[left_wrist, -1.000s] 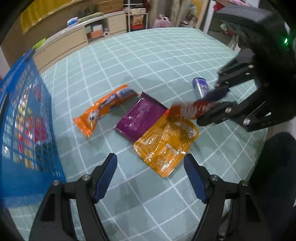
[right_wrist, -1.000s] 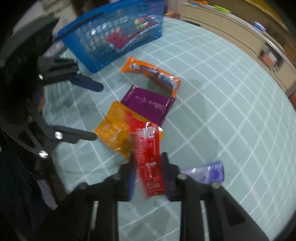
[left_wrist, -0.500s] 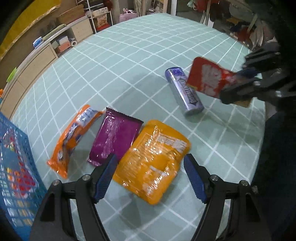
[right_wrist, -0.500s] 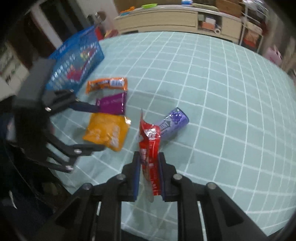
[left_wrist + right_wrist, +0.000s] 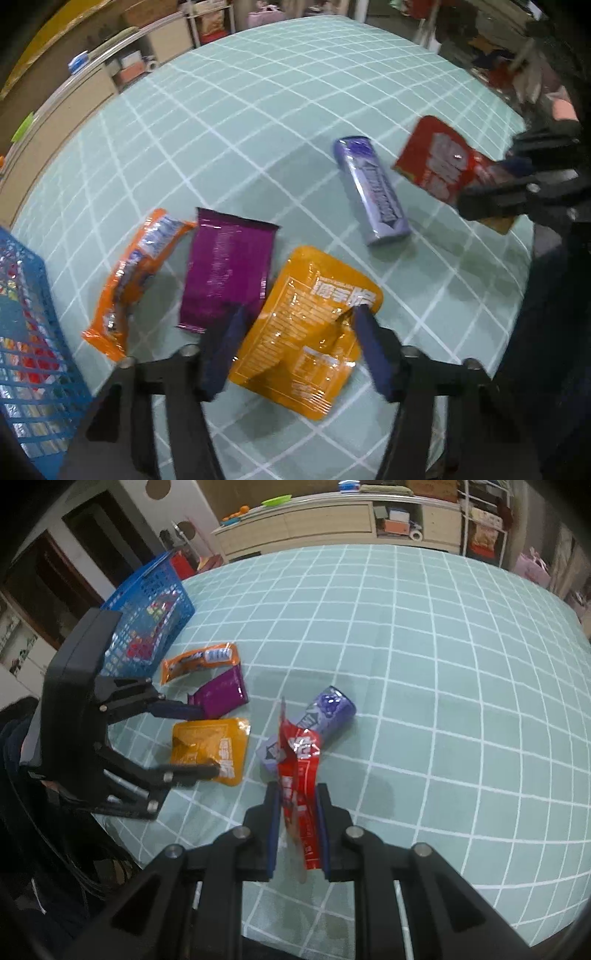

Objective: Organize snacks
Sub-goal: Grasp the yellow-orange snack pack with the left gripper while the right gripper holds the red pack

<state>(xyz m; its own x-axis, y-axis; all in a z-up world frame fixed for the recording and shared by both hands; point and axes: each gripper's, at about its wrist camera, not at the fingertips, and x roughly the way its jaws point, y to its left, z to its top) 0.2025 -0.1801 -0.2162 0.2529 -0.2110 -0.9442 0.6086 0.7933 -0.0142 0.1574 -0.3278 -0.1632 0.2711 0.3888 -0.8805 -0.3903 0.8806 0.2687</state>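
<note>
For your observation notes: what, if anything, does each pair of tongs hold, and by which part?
The right tongs pinch the red packet by its lower end. The left tongs are open around the yellow pouch, holding nothing.

1. Home living room, lived-in.
2. Long low wooden sideboard (image 5: 332, 520) along the wall, cluttered top.
3. Open shelving rack (image 5: 484, 520) with boxes.
4. Table under a teal checked tablecloth (image 5: 424, 657).
5. Dark doorway (image 5: 55, 576) at left.

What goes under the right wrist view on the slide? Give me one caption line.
Right claw shut on red snack packet above the table; open left claw over yellow pouch.
</note>
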